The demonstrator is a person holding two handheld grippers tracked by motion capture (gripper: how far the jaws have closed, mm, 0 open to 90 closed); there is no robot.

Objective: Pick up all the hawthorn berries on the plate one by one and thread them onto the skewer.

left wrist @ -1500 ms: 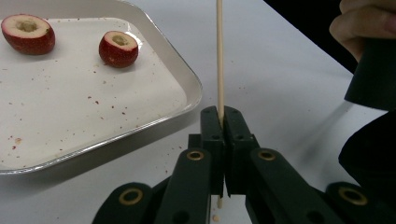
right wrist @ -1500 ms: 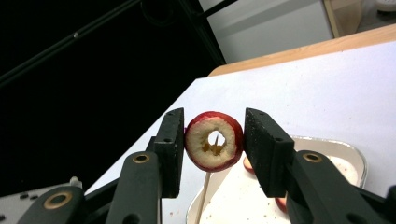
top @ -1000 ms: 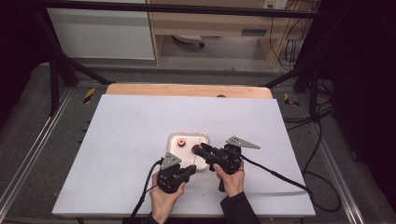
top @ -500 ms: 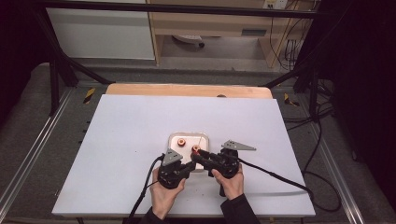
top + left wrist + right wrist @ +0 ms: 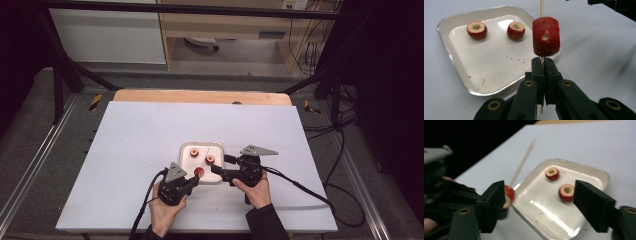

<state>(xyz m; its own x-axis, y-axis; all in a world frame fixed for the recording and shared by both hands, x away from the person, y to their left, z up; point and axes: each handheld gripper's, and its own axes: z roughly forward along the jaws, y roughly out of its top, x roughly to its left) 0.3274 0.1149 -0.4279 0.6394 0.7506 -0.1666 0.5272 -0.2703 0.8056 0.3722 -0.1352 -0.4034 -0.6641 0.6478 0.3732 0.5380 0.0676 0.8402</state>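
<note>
1. White desk [image 5: 125, 165] surface lies bare left, right and beyond the tray [image 5: 186, 149].
2. Left hand-held gripper [image 5: 541, 65] clamps a skewer [image 5: 541, 7] carrying a red fruit piece [image 5: 546, 36] over the tray's near edge.
3. Right hand-held gripper [image 5: 539, 203], released, has just been opening, nothing between its jaws.
4. Two cored fruits [image 5: 210, 159] sit inside the tray.

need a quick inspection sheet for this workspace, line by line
surface: white table, small red specks near the tray
job's things: skewer upright with one red fruit piece threaded on; two cored pieces on the white tray
clutter: nothing seen
grippers: left gripper shut on the skewer; right gripper open, jaws just opened, nothing between them
cables: one trails from each gripper
surroundings: wooden board, shelving behind
</note>
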